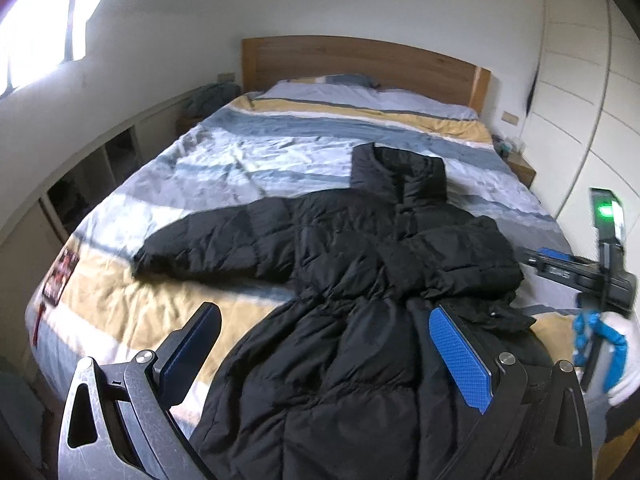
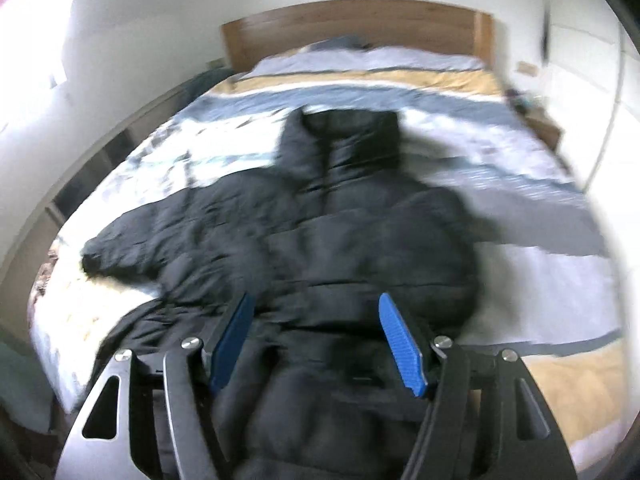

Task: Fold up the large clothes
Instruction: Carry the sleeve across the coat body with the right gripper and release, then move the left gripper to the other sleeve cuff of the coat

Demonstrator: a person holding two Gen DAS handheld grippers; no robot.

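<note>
Black puffer coat, front up, one sleeve outstretched, other folded inward

The black puffer coat covers the near and middle part of the bed, one sleeve stretched toward the left edge. Beyond its collar the striped cover lies bare up to the pillows and wooden headboard. A wall with low shelf openings runs along the left side; white wardrobe doors and a small bedside table stand along the right.
</note>
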